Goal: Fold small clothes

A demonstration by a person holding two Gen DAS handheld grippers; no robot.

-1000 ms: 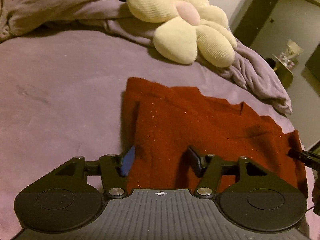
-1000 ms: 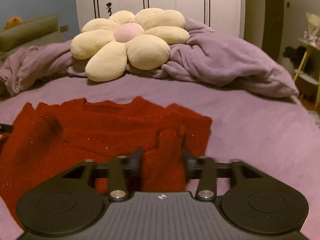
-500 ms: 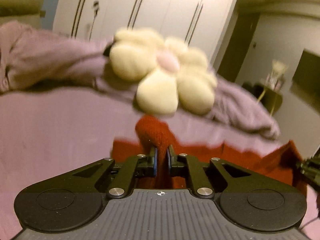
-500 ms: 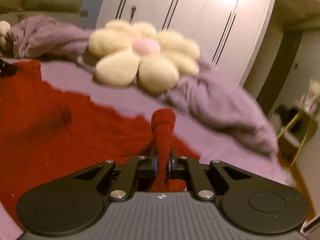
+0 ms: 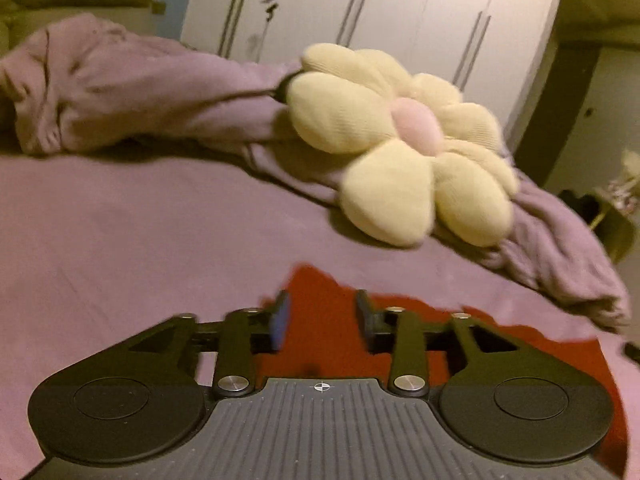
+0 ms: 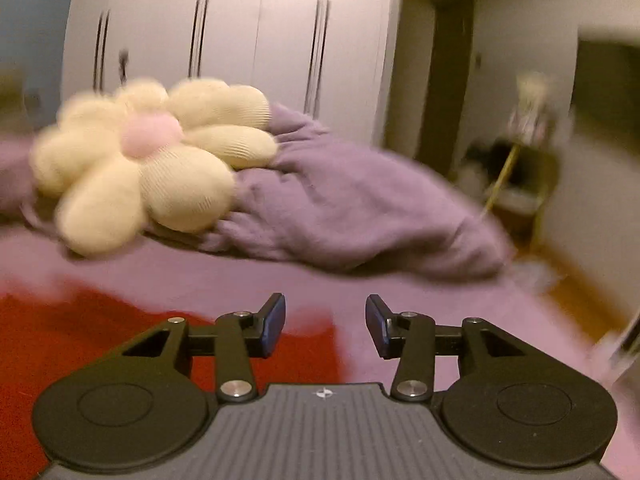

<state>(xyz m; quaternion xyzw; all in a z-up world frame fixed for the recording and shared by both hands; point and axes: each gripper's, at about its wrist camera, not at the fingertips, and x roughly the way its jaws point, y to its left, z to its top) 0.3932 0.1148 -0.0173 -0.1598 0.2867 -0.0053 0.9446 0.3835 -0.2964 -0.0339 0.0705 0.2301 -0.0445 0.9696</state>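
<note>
Two grippers: jaws opening, gripping nothing
Left gripper (image 5: 320, 316): above red sweater (image 5: 332, 344)
Right gripper (image 6: 325, 320): over purple bedsheet (image 6: 400, 292), beside the sweater's edge

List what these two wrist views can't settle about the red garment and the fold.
- Red garment, left wrist view: near part hidden behind the left gripper, whose jaws are opening, nothing between them.
- Right wrist view: garment cut off at the left edge and blurred; right gripper likewise opening, empty.
- Fold neatness: unreadable.
</note>
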